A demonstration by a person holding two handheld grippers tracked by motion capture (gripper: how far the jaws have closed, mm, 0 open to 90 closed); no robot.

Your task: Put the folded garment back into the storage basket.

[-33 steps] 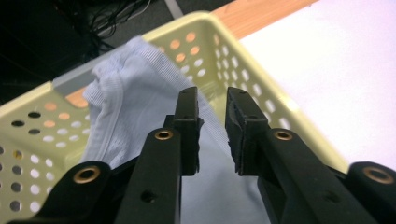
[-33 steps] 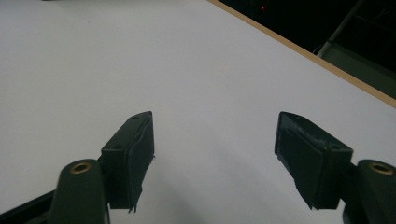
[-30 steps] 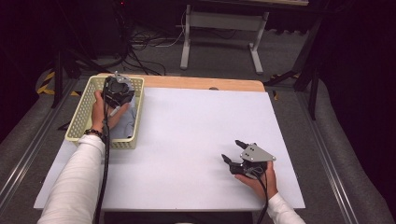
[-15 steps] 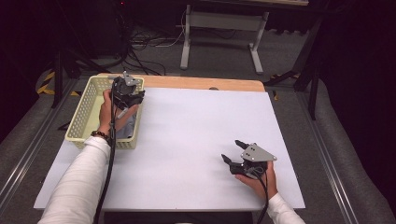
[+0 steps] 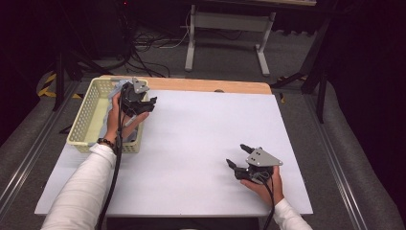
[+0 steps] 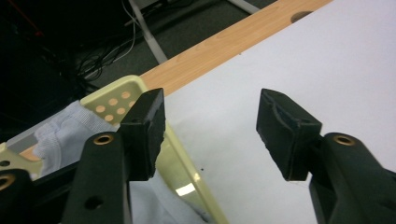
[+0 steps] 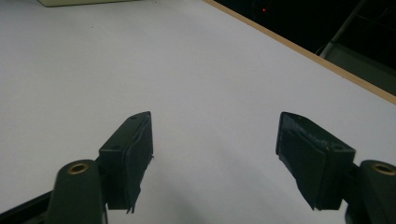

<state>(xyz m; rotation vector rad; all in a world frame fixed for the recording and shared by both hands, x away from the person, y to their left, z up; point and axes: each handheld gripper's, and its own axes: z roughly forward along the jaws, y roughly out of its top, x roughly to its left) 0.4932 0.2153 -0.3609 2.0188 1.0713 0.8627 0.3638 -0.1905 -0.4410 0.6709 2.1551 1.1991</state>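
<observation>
We note a white sheet (image 5: 201, 143) over a wooden table (image 5: 210, 86), dark floor and cables behind. The cream basket (image 5: 88, 122) sits at the sheet's left edge, pale cloth (image 6: 65, 130) lying inside. Left gripper (image 5: 143, 106) hovers over the basket's right rim, jaws just opening, nothing between. Right gripper (image 5: 238, 157) rests low on the sheet, well right of the basket, jaws apart, empty

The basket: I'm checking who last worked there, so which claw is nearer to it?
Left. The left claw hangs open over the basket's right rim; the right claw rests far off, near the table's right front.
</observation>
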